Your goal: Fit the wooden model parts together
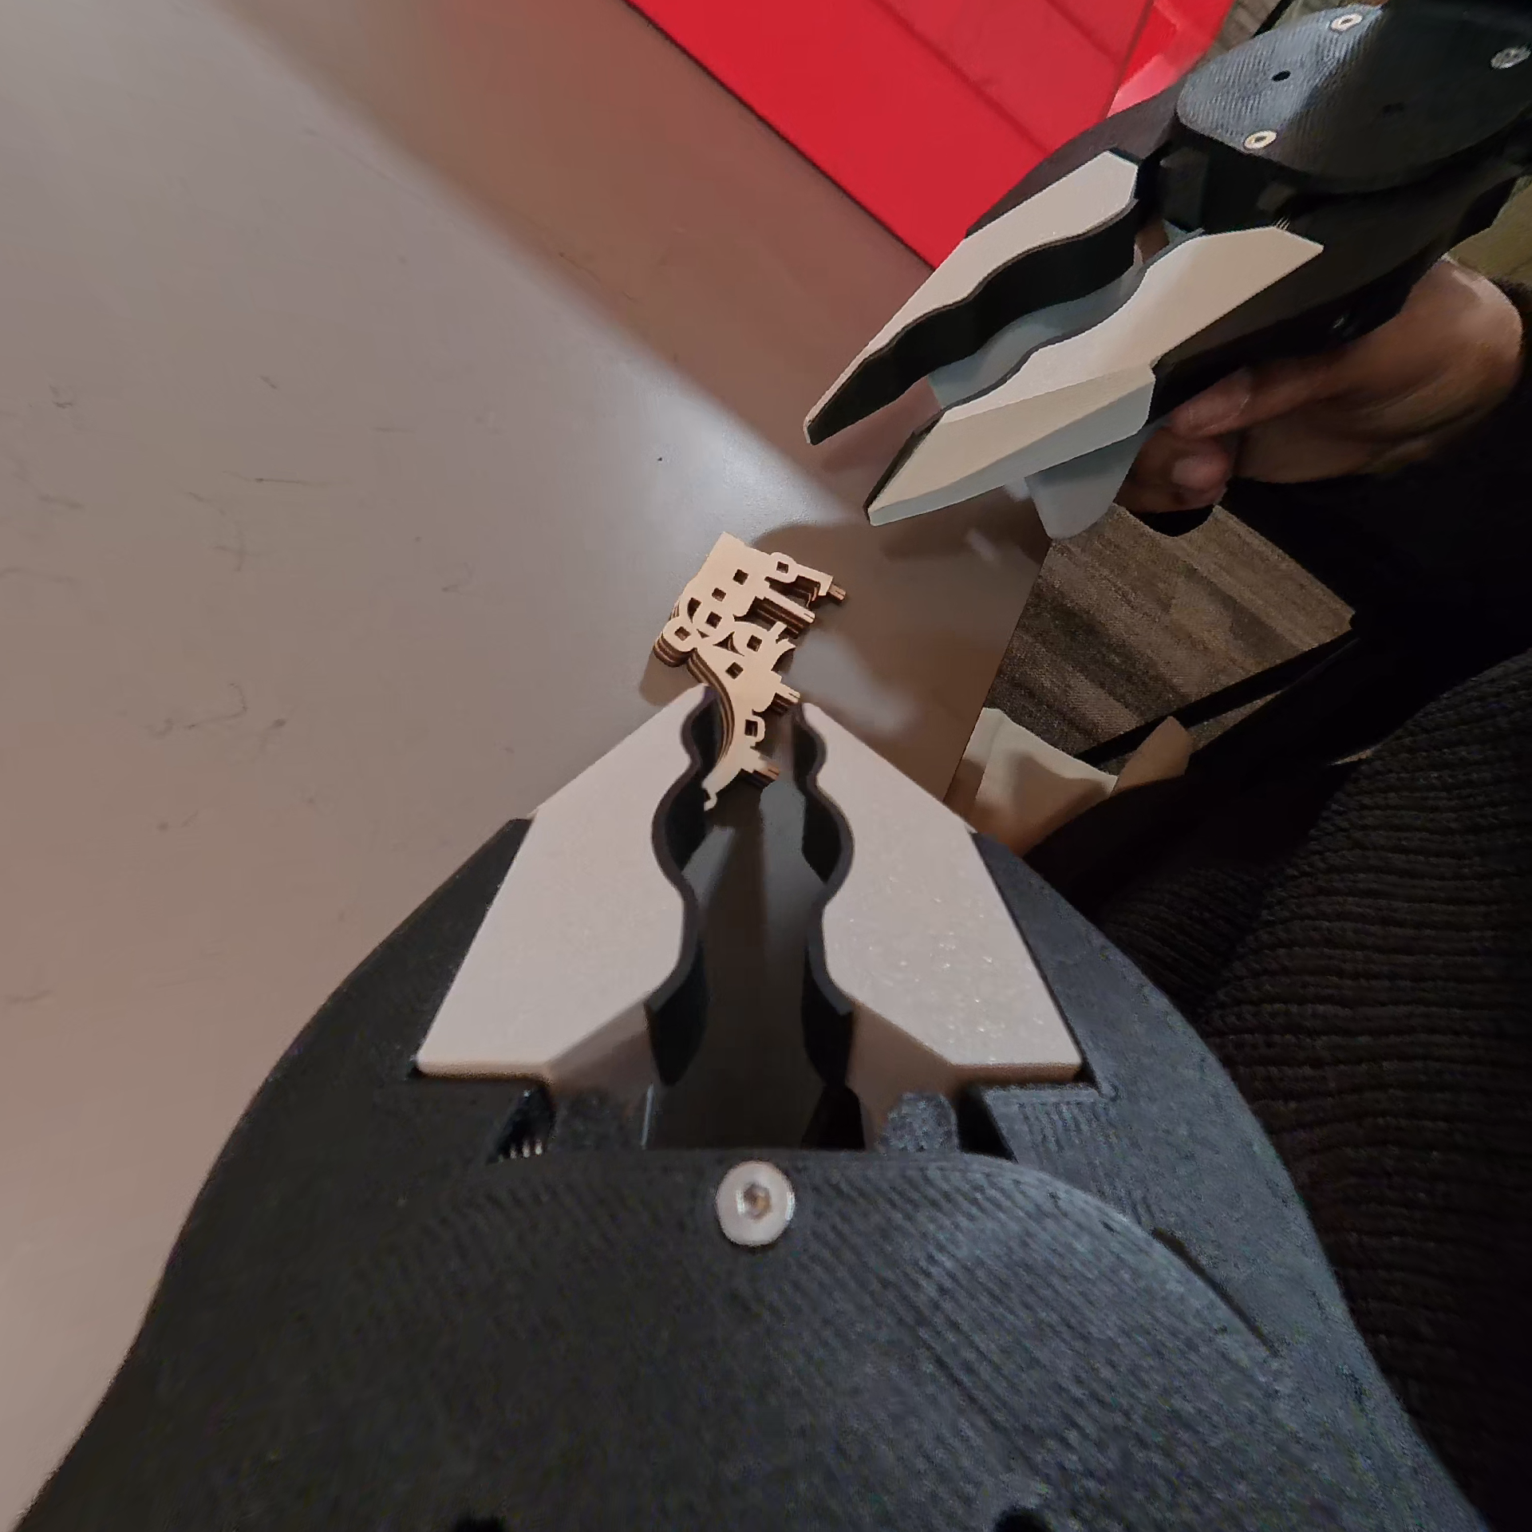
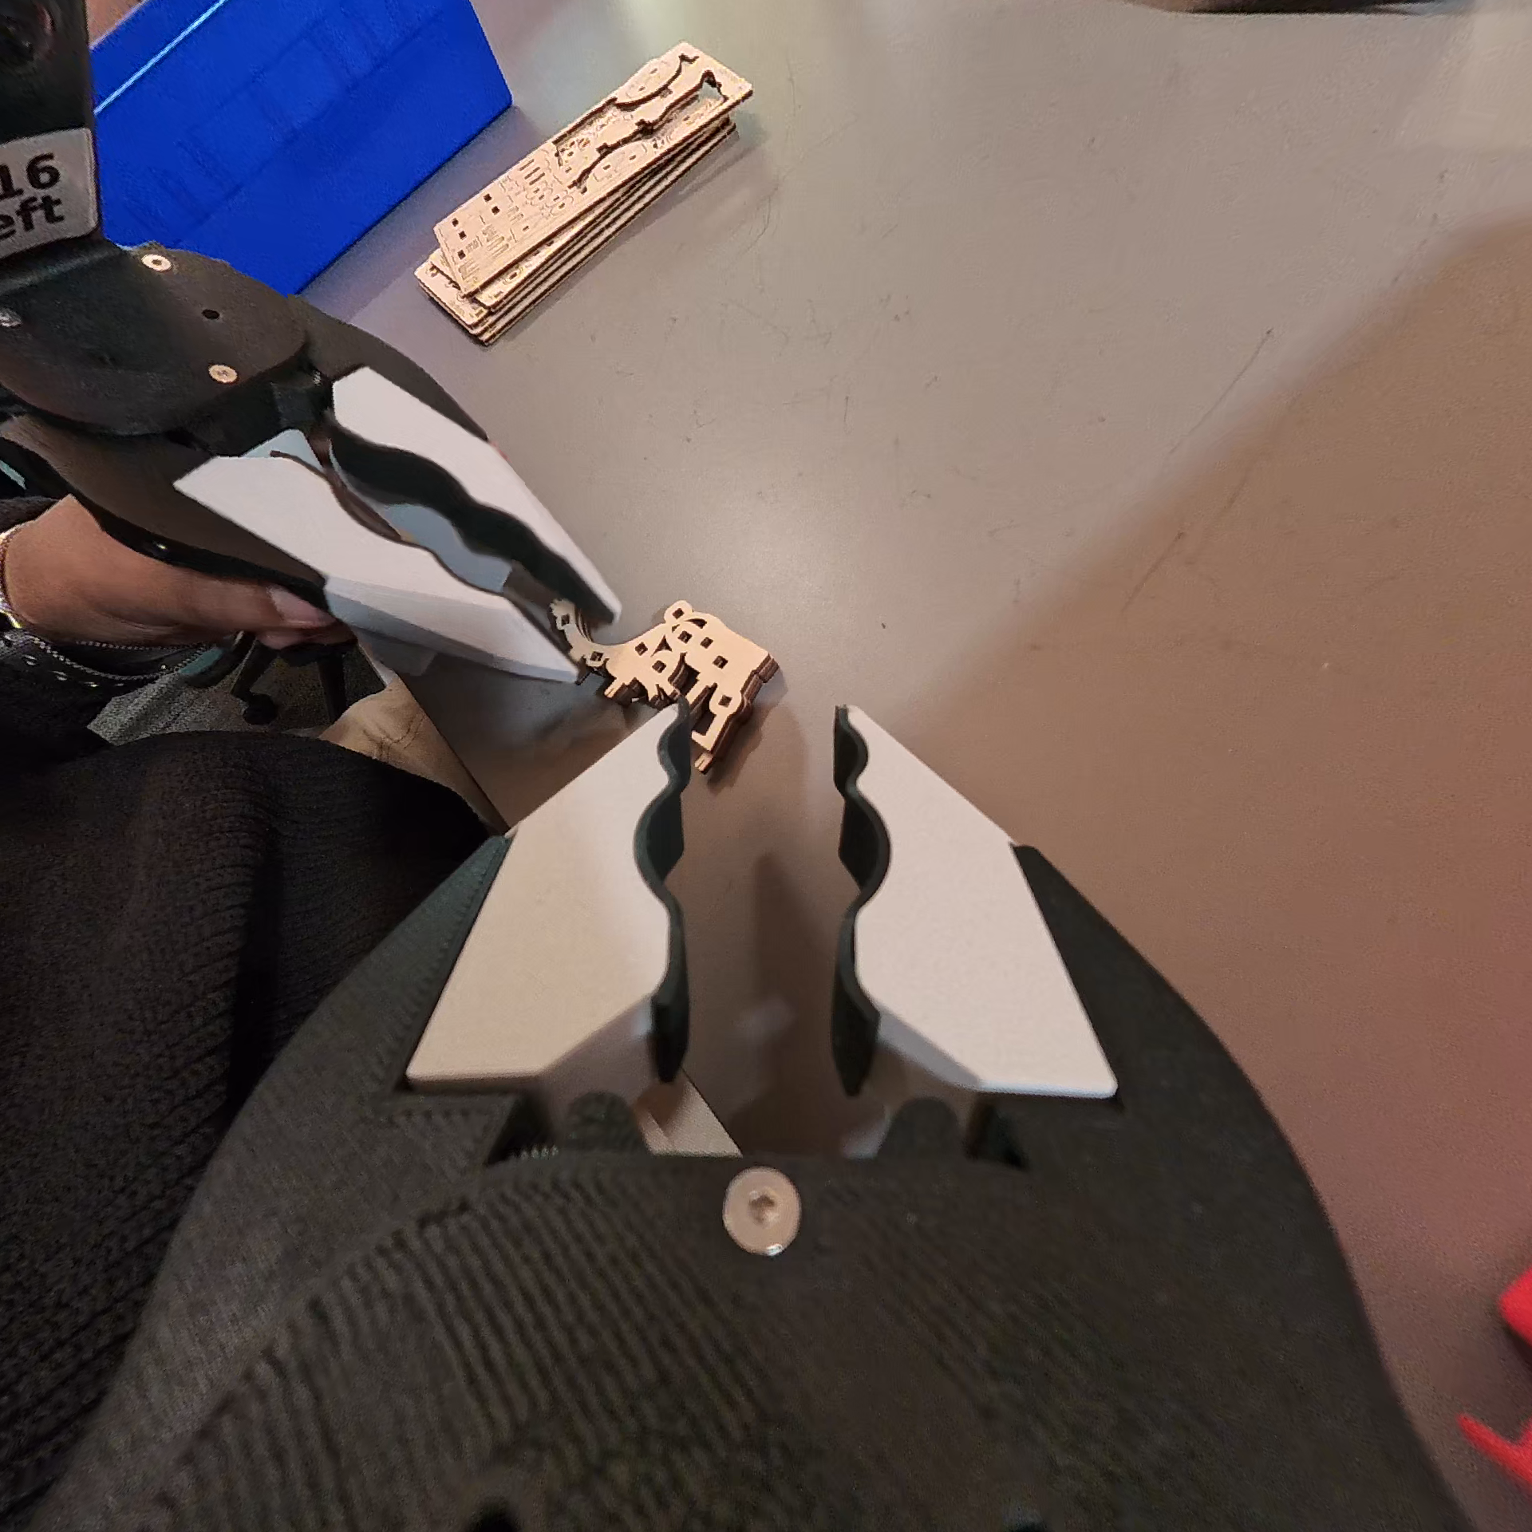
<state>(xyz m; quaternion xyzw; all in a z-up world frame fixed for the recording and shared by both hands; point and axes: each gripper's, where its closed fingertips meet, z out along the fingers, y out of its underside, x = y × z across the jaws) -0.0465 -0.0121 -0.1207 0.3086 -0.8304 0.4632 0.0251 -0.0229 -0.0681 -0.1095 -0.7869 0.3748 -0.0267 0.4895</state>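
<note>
A small wooden model (image 1: 738,642) made of stacked laser-cut pieces is held near the table's near edge. My left gripper (image 1: 746,713) is shut on its thin curved end. In the right wrist view the model (image 2: 692,663) sticks out from the left gripper (image 2: 593,638), its body just beyond my right gripper's left fingertip. My right gripper (image 2: 758,717) is open and empty, close to the model. In the left wrist view the right gripper (image 1: 845,464) hovers up and to the right of the model, jaws apart.
A stack of flat wooden part sheets (image 2: 580,199) lies farther back on the grey table (image 2: 1036,414). A blue box (image 2: 282,141) stands at the back left. A red surface (image 1: 895,108) lies beyond the table. A person's dark-clothed lap (image 2: 207,912) is near the table edge. The gap from one gripper's tips to the other's is roughly 7 cm.
</note>
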